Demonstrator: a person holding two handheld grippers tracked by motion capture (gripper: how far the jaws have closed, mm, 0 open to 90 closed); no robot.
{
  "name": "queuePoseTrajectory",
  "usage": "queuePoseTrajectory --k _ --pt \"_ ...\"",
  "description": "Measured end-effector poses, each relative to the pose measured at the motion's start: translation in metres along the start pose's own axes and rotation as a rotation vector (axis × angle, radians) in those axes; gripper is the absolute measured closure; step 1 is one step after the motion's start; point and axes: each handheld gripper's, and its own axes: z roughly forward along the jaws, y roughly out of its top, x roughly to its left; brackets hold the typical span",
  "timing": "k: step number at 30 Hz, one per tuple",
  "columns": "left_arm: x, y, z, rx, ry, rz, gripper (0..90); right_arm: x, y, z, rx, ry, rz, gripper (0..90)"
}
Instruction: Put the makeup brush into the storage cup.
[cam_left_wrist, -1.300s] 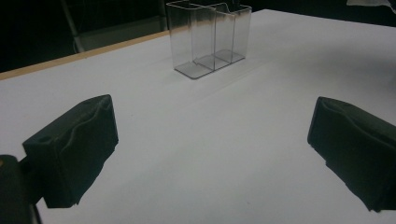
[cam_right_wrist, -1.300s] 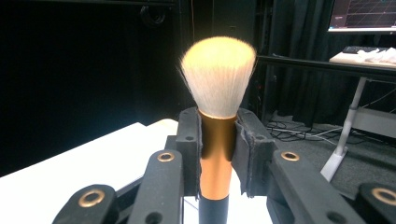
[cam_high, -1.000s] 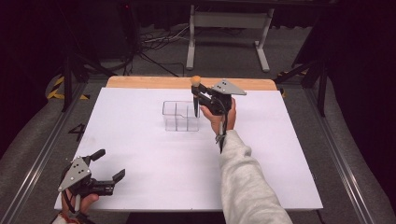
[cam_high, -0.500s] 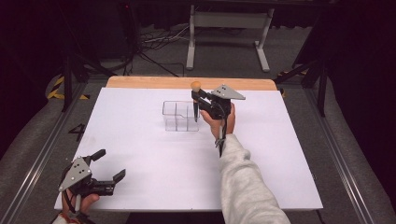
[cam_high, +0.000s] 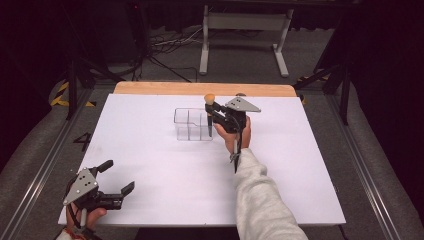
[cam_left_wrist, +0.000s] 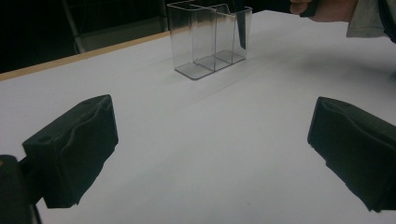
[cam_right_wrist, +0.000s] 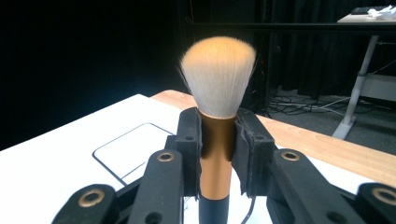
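**Brush held upright over the clear organizer**

The right claw (cam_high: 214, 111) is clamped on a makeup brush (cam_right_wrist: 217, 116) — its pads grip the copper-coloured ferrule just below the tan bristles, which point upward. In the high view the brush (cam_high: 208, 107) stands vertical with its dark handle reaching down into the right-hand compartment of the clear organizer (cam_high: 190, 125), which sits near the far middle of the white counter (cam_high: 150, 165). From the left gripper view the handle tip appears inside the organizer (cam_left_wrist: 210, 39), above its floor; whether it touches a wall cannot be told. The left claw (cam_high: 116, 181) rests wide apart and empty at the near left corner, well apart from the organizer.

Risks, as a judgement — the organizer is light and unbraced, so a handle pressed sideways against a divider could slide or tip it. Released while tilted, the top-heavy brush could lean and topple the organizer, or fall out onto the counter.
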Motion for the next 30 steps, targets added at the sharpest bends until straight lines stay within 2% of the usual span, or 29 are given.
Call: queuePoseTrajectory --k 6,28,29,30 --pt "-0.0005 0.0002 0.0001 0.002 0.001 -0.001 2.4 0.0012 -0.0045 0.0005 0.011 0.002 0.003 73.6" --pt "-0.0007 0.0004 0.0006 0.007 0.002 0.000 2.5 0.0015 -0.0041 0.0008 0.023 -0.003 -0.002 73.3" --pt "-0.0008 0.0003 0.0007 0.004 0.003 0.000 2.5 0.0012 -0.0042 0.0014 0.026 0.002 -0.001 72.5" --pt "-0.0008 0.0003 0.0008 0.003 0.003 -0.001 2.5 0.0012 -0.0043 0.0019 0.034 0.009 0.002 67.7"
